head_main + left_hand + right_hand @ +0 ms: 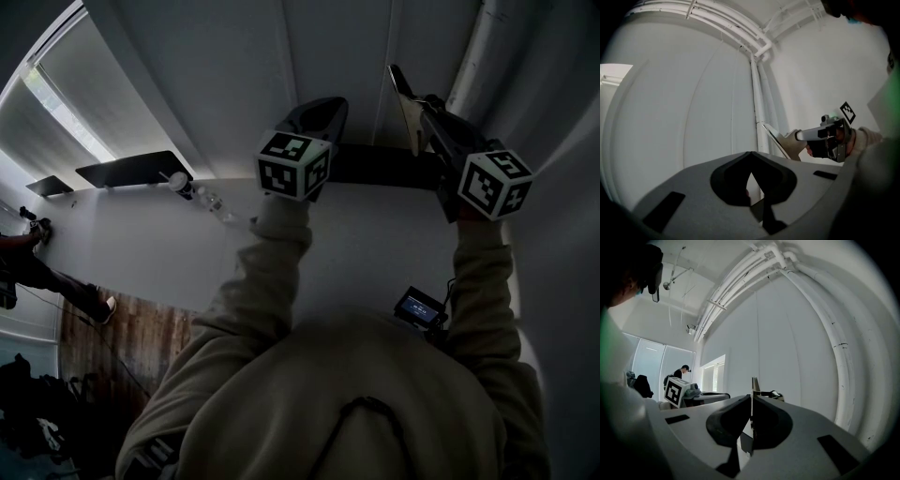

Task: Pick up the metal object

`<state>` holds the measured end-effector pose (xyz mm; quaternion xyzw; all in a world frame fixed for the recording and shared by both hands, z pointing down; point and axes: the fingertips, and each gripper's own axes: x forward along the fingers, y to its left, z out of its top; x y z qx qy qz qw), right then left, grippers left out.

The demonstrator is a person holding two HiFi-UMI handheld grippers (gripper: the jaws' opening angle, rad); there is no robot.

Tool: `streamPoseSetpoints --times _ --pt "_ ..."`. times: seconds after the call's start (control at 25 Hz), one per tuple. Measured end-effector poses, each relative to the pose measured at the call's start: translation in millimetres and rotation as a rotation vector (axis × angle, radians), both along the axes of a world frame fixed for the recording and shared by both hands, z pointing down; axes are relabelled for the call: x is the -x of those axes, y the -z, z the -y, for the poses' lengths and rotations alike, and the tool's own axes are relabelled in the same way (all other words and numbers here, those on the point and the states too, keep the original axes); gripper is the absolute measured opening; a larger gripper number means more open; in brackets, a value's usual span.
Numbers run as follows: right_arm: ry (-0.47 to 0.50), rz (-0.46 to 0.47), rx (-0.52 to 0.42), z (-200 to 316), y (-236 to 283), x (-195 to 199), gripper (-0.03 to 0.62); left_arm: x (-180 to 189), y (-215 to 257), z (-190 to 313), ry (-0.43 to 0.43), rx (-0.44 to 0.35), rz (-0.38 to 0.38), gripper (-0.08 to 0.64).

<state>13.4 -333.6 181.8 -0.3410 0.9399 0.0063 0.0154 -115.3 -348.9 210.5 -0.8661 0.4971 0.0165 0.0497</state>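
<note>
My right gripper [424,105] is raised toward the white wall, shut on a thin flat metal object [403,103]. In the right gripper view the metal object [754,385] stands edge-on, pinched between the closed jaws of that gripper [751,401]. The left gripper view shows the same plate [777,140] as a pale blade sticking out of the right gripper [799,137]. My left gripper [328,105] is held up beside it, to the left. Its jaws [750,157] meet at the tips with nothing between them.
A white table [169,244] lies below, with two dark trays [131,171], a bottle [202,197] and a small device [419,307]. White pipes [834,333] run up the wall. Another person [682,372] stands far off at the left.
</note>
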Motion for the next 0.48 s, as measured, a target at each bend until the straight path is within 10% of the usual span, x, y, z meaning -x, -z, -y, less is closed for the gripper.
streamPoseSetpoints --times 0.48 --pt "-0.009 -0.010 0.010 5 -4 -6 0.021 0 -3 6 -0.014 0.004 0.024 0.003"
